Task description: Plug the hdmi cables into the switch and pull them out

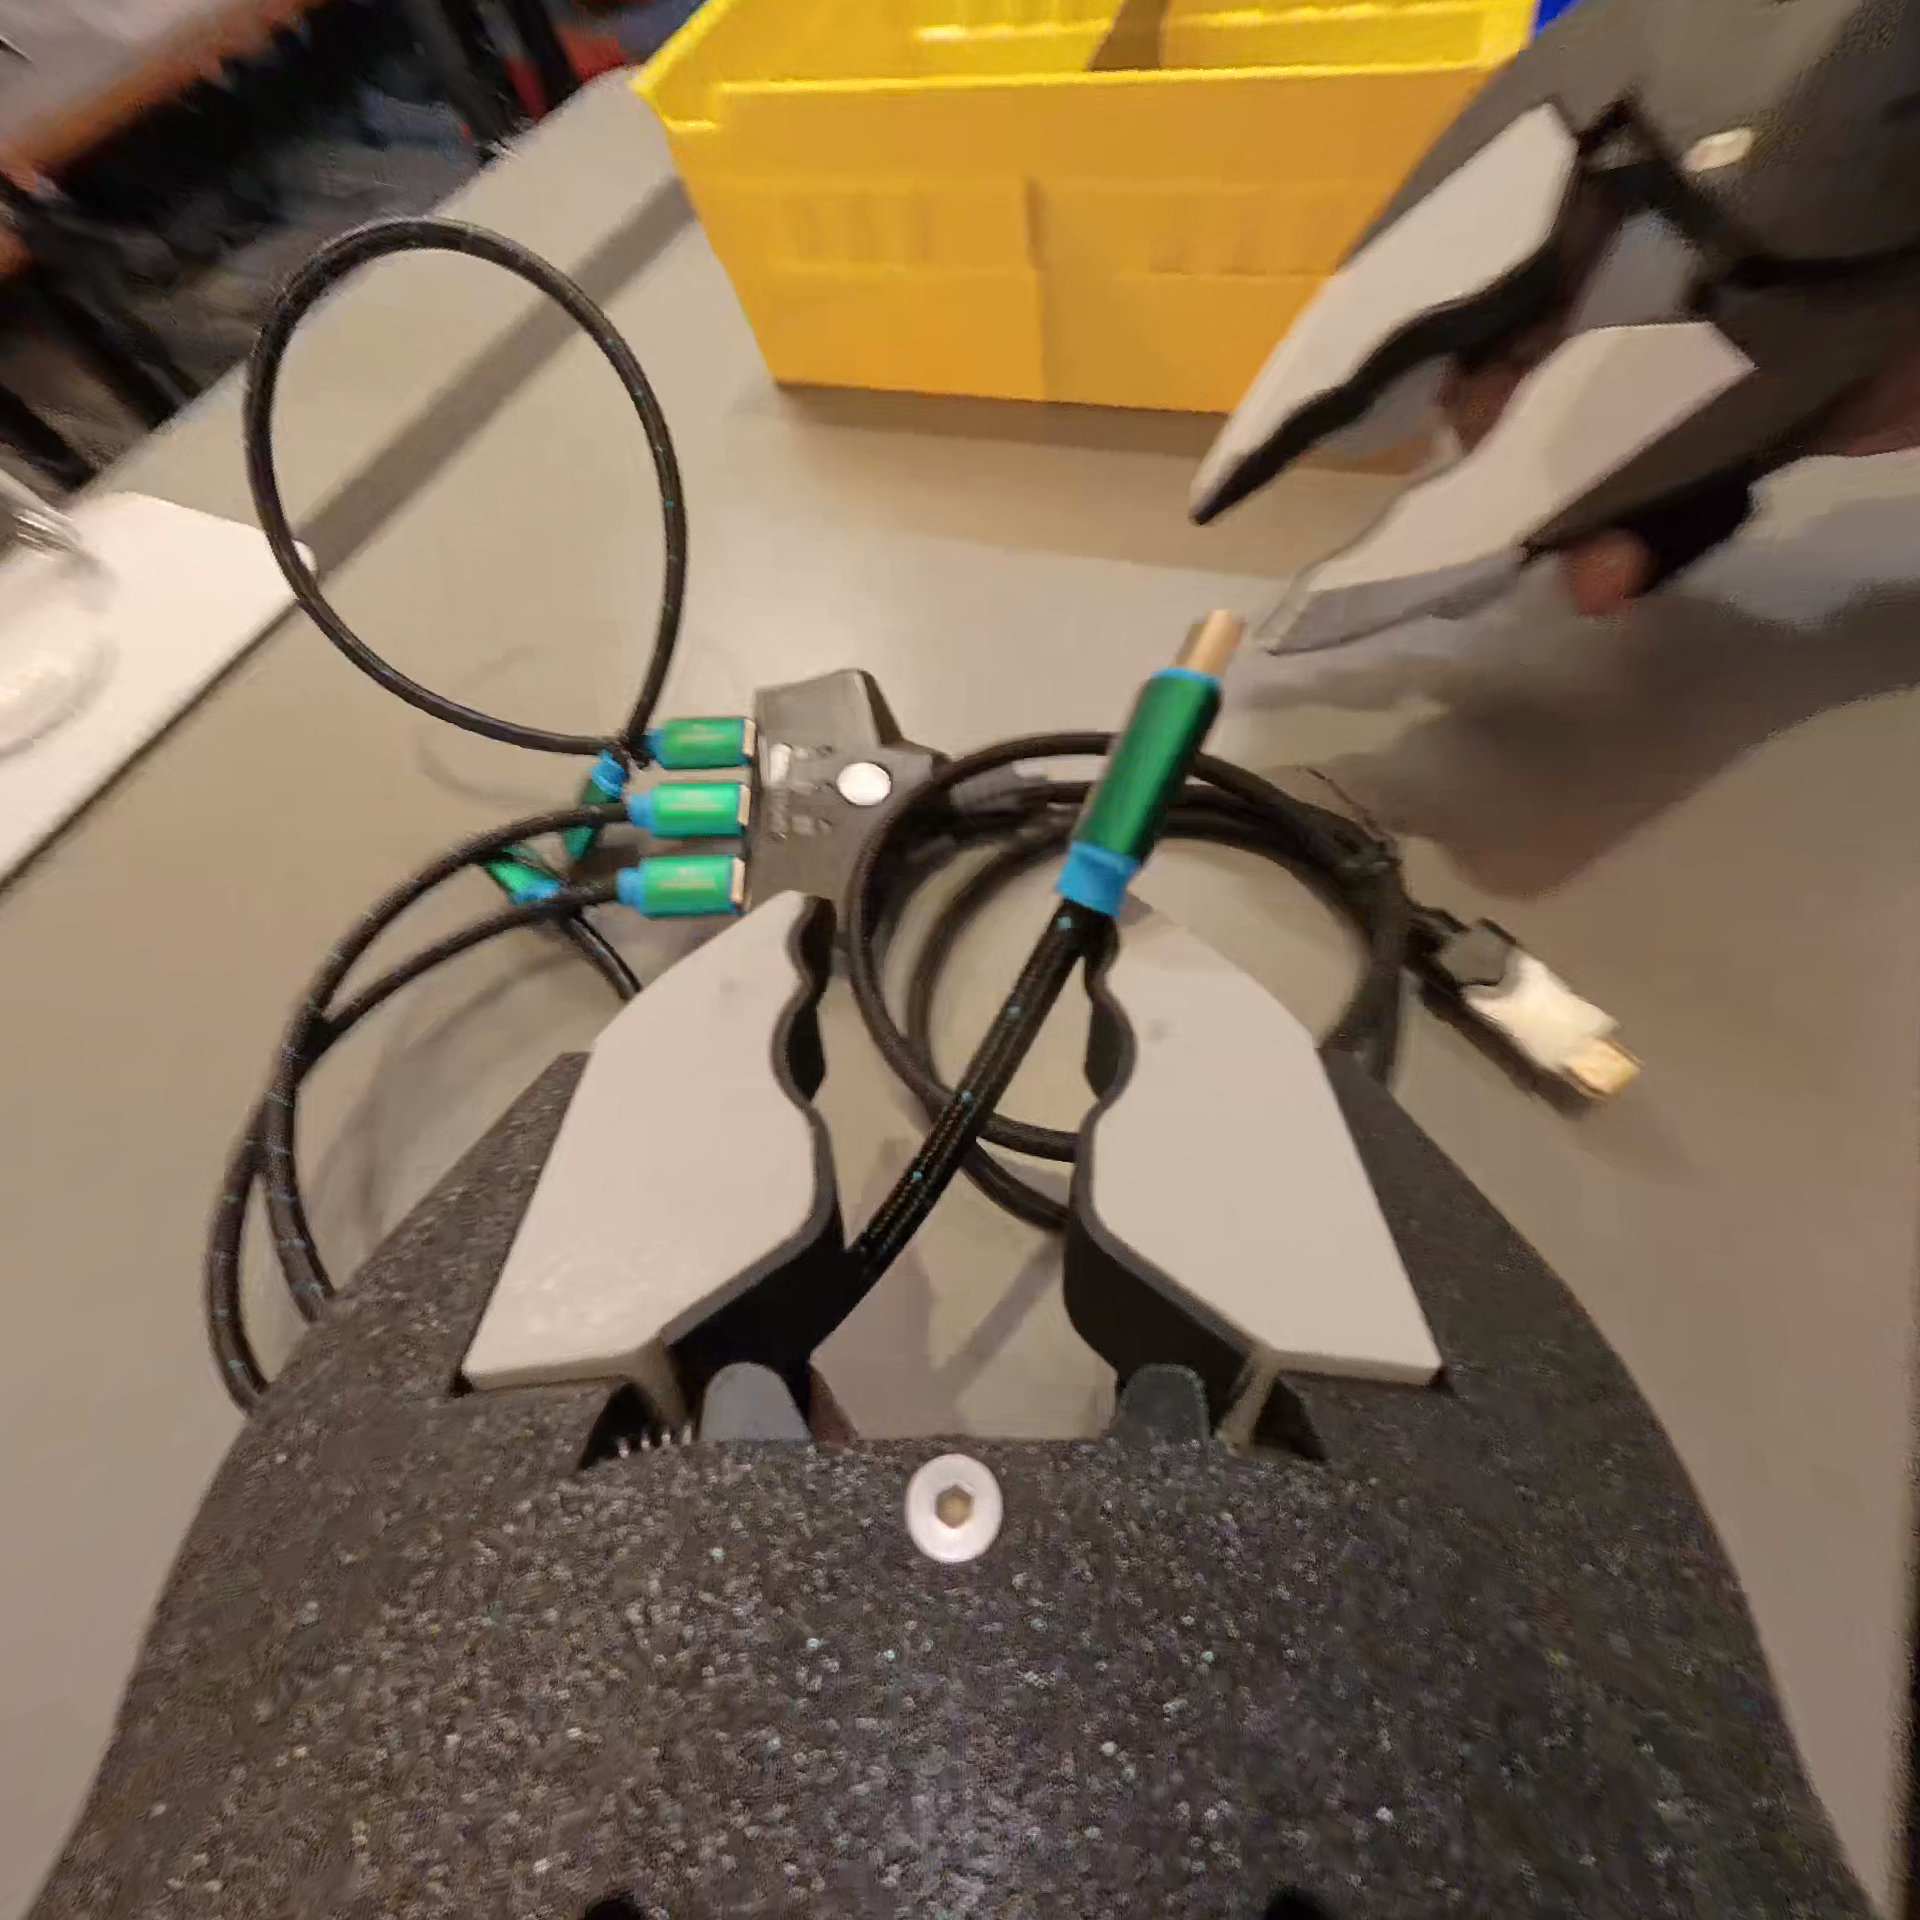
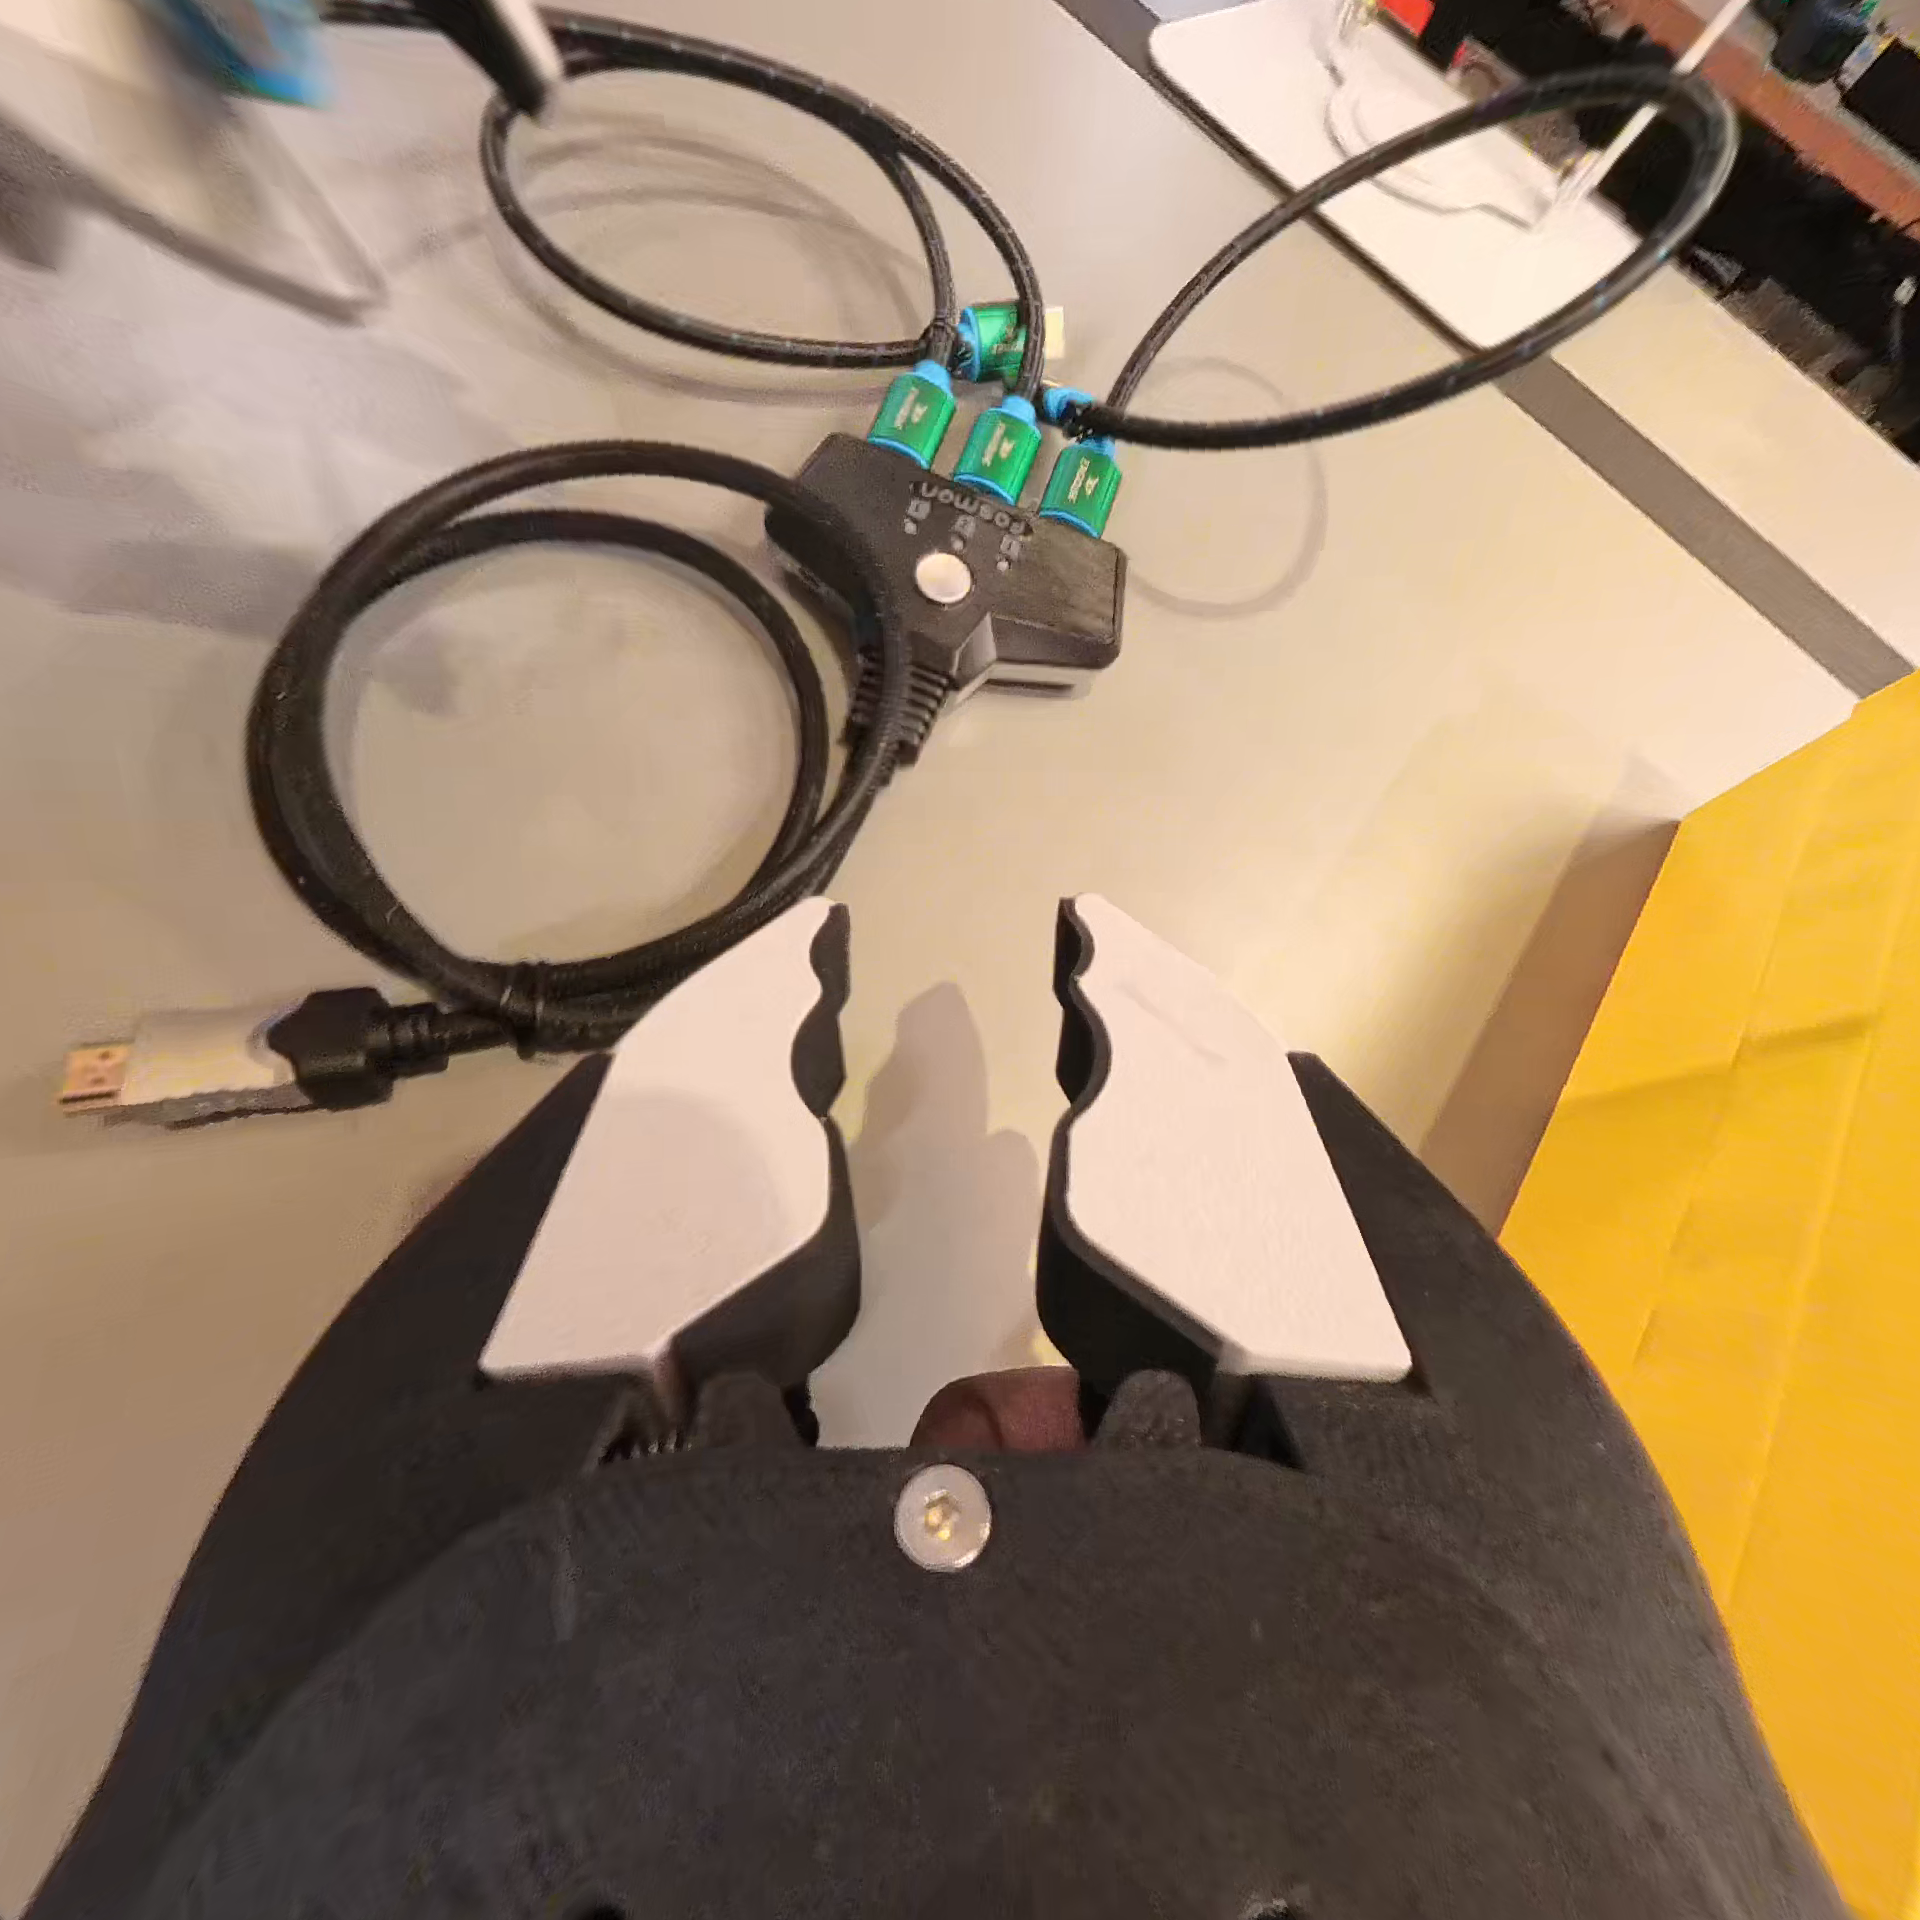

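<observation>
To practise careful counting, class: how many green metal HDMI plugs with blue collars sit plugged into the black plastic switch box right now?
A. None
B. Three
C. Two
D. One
B: three green metal plugs sit side by side in the black plastic switch box, while a fourth green plug stands free of it at the left gripper.

Switch (image 2: 951, 566) between plugged cables (image 2: 997, 447) and bin (image 1: 1049, 208).

Braided cloth cables (image 1: 966, 1101); shiny green metal plugs (image 2: 997, 452); matt black plastic switch (image 2: 966, 582); smooth yellow plastic bin (image 1: 1039, 229); matt grey table (image 1: 499, 582).
</observation>
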`<state>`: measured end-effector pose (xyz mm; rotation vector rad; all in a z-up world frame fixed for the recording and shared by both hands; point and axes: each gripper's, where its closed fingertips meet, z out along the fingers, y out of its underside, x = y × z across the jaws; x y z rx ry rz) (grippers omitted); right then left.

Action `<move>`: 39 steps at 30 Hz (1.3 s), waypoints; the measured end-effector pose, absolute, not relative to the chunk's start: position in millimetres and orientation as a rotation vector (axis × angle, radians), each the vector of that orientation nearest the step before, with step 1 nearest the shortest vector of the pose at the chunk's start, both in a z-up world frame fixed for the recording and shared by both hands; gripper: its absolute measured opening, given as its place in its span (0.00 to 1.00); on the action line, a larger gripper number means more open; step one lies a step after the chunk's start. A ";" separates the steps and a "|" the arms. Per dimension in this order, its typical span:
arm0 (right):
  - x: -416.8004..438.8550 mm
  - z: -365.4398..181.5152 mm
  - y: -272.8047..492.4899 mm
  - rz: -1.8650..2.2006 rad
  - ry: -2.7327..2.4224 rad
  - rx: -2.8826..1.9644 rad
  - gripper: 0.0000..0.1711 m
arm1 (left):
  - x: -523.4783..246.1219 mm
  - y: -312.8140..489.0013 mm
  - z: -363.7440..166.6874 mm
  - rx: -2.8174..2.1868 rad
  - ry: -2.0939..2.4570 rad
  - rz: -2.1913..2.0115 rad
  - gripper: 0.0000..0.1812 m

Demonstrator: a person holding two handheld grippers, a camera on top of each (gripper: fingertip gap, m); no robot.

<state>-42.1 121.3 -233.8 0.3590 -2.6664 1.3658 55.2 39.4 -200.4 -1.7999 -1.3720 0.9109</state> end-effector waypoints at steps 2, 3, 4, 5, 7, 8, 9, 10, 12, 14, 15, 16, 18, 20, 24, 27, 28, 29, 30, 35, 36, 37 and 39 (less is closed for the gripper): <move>-46.2 -232.9 116.1 1.361 -2.692 0.334 0.23 | 71.7 46.8 -190.5 -1.777 -1.348 0.820 0.30; -48.9 -232.6 113.1 1.354 -2.702 0.323 0.23 | 79.8 49.0 -183.1 -1.771 -1.333 0.790 0.32; -51.9 -232.2 109.5 1.345 -2.711 0.313 0.24 | 86.5 50.8 -174.1 -1.762 -1.311 0.763 0.35; -54.8 -232.2 105.2 1.336 -2.721 0.301 0.25 | 91.7 53.5 -161.6 -1.733 -1.278 0.736 0.38; -58.7 -232.9 94.9 1.318 -2.762 0.283 0.27 | 97.9 55.3 -132.8 -1.656 -1.211 0.694 0.42; -58.9 -233.2 88.7 1.318 -2.787 0.278 0.28 | 98.4 51.9 -119.9 -1.627 -1.186 0.693 0.43; -58.8 -233.0 81.5 1.324 -2.811 0.272 0.28 | 96.3 44.0 -109.9 -1.607 -1.178 0.713 0.43; -58.7 -232.4 73.4 1.334 -2.832 0.263 0.28 | 90.9 31.2 -103.9 -1.591 -1.194 0.752 0.43; -59.9 -231.9 54.5 1.341 -2.866 0.245 0.29 | 71.6 -3.8 -106.9 -1.583 -1.282 0.841 0.43; -65.9 -235.8 33.9 1.311 -2.885 0.231 0.29 | 47.1 -39.1 -129.3 -1.597 -1.385 0.896 0.42; -68.8 -240.6 24.4 1.282 -2.910 0.222 0.29 | 34.3 -54.1 -144.4 -1.588 -1.436 0.904 0.43; -71.1 -246.9 15.9 1.249 -2.947 0.212 0.30 | 22.3 -67.3 -160.7 -1.574 -1.487 0.906 0.42; -72.2 -257.1 0.9 1.213 -3.028 0.203 0.31 | 1.9 -87.8 -188.5 -1.512 -1.568 0.928 0.42; -70.4 -262.7 -10.8 1.206 -3.109 0.222 0.31 | -12.1 -98.8 -203.0 -1.437 -1.582 0.978 0.40; -67.5 -265.1 -29.1 1.234 -3.203 0.339 0.31 | -17.8 -107.5 -207.0 -1.389 -1.541 1.078 0.36; -58.4 -271.3 -35.6 1.206 -3.296 0.441 0.28 | -9.8 -110.0 -198.1 -1.362 -1.466 1.208 0.33; -52.9 -270.9 -37.2 1.230 -3.344 0.455 0.26 | -7.7 -108.1 -194.6 -1.353 -1.439 1.223 0.33; -46.5 -270.2 -37.9 1.264 -3.397 0.465 0.24 | -6.3 -106.5 -192.0 -1.349 -1.418 1.240 0.32; -40.6 -269.3 -37.9 1.298 -3.445 0.477 0.21 | -5.5 -105.5 -190.9 -1.349 -1.407 1.250 0.32; -41.0 -267.5 -34.9 1.328 -3.552 0.339 0.12 | -7.5 -106.2 -194.7 -1.365 -1.432 1.235 0.31; -41.4 -267.0 -33.6 1.338 -3.565 0.318 0.12 | -7.0 -106.2 -193.6 -1.361 -1.428 1.244 0.31; -41.8 -266.4 -32.8 1.350 -3.567 0.309 0.12 | -6.2 -106.0 -192.0 -1.354 -1.420 1.254 0.31; -41.5 -262.9 -33.2 1.401 -3.552 0.295 0.11 | -4.0 -105.4 -188.4 -1.342 -1.409 1.270 0.30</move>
